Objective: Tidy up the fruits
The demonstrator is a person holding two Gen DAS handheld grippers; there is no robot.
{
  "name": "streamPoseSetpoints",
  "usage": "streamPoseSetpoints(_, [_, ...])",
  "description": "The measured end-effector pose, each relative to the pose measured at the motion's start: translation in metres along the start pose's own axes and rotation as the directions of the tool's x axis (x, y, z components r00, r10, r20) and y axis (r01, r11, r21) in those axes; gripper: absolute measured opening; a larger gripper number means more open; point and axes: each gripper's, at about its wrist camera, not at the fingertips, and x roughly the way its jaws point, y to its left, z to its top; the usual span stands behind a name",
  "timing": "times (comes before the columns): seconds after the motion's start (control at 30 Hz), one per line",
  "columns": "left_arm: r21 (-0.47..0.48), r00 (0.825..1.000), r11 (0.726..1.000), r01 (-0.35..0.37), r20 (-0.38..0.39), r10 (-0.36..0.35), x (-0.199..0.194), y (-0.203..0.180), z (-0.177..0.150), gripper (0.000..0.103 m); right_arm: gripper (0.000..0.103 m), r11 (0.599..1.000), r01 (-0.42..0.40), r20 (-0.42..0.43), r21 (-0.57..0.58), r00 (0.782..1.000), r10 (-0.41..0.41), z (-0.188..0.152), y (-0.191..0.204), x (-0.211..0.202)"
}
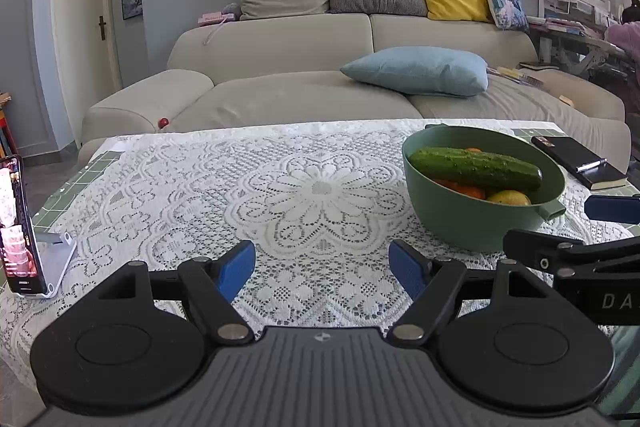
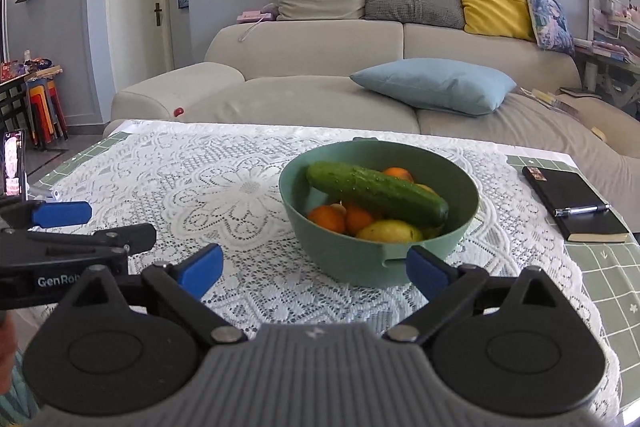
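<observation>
- Looking from the left wrist: left gripper hovering low over a white lace tablecloth, blue pads spread wide apart with nothing between them.
- Ahead and to the right, standing on the cloth: a green bowl holding a cucumber laid across oranges and a yellow-green fruit.
- At the far right edge, partly in view: right gripper, just beside the bowl.
- At the left edge: a phone propped upright on a stand.
- Looking from the right wrist: right gripper also spread wide and empty, its right pad overlapping the bowl's near wall in the picture; contact uncertain.
- Cucumber uppermost, lying diagonally, well apart from both pads.
- Right of the bowl: a black notebook with a pen on it.
- Likely step: reaching into the bowl for the top piece. Best done by coming over the rim, aligning the pads across the cucumber's narrow width near its middle, and closing gently so the round fruit beneath stays put.
</observation>
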Motion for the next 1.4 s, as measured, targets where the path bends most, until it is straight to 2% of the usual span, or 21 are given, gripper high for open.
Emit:
streamPoseSetpoints(0.37, [0.016, 1.000, 1.000, -0.006, -0.004, 0.006, -0.0008, -0.0038, 0.0010, 0.089, 0.096, 1.000, -0.006, -0.002, 0.012, 1.000, 0.006, -0.0013, -0.0006, -0.0002])
streamPoseSetpoints(1.4, [-0.014, 1.000, 1.000, -0.014, -0.006, 0.014, -0.0033, 0.0024, 0.0012, 0.089, 0.096, 1.000, -0.013, -0.038, 0.004, 0.999, 0.014, -0.0070, 0.0074, 0.0076])
